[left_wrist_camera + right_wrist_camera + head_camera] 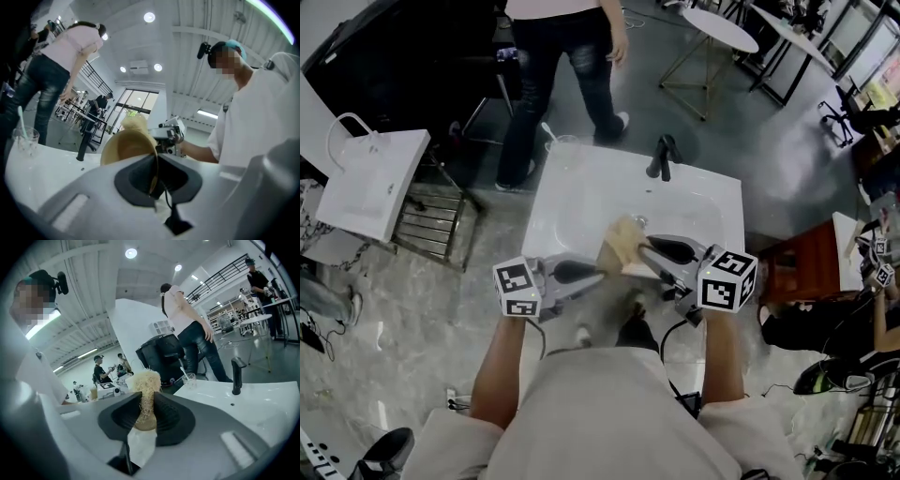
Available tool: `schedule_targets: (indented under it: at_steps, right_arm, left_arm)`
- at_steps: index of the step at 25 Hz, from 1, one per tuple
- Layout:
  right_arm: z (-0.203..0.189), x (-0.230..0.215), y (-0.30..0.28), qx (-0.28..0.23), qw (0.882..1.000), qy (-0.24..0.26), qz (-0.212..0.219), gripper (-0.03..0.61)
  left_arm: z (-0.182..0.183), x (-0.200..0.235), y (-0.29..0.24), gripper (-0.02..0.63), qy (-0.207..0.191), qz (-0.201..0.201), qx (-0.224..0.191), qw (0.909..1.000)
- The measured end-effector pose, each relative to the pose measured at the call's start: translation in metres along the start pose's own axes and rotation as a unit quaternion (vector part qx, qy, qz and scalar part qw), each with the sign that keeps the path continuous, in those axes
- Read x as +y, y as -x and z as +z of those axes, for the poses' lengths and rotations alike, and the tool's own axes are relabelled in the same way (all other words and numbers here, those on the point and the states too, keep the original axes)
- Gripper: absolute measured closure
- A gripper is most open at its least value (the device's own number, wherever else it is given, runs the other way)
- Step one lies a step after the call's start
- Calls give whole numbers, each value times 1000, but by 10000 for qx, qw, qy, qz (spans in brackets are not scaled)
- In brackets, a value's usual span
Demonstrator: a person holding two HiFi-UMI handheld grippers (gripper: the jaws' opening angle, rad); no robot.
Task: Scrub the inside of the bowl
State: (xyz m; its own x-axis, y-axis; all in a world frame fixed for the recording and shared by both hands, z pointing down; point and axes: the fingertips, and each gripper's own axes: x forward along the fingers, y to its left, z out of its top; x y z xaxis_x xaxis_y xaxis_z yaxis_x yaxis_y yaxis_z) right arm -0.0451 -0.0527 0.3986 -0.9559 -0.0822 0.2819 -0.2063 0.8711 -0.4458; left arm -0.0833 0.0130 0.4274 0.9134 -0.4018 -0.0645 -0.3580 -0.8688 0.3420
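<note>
Three cameras on one sink: one overhead, two down at jaw level.

My head view looks steeply down on the white sink (572, 202), taking in the left gripper (592, 272) and right gripper (645, 251) from above. The left gripper view sits low and level, with the bowl (129, 145) rim right at the lens, facing across to the other gripper. The right gripper view faces the opposite way over the basin with the scrubber (145, 394) close up. I find the faucet (664, 155), glass (190, 379) and standing person (61, 70) in all three.
</note>
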Motion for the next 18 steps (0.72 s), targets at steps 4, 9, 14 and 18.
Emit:
schedule_targets:
  at_steps: [4, 9, 14, 18]
  right_arm:
    - [-2, -22, -4, 12, 9989, -57, -461, 492]
    - [-20, -41, -10, 535, 9949, 224, -822, 494]
    - [-52, -44, -13, 1264, 9886, 462, -675, 494]
    - [-76, -32, -12, 1555, 9863, 437, -347, 495]
  left_arm:
    - [6, -4, 11, 600, -19, 13, -116, 9999]
    - [16, -10, 17, 598, -62, -131, -274, 9995]
    - [24, -14, 12, 599, -104, -265, -391, 9988]
    - [33, -11, 9, 600, -80, -255, -548, 9981]
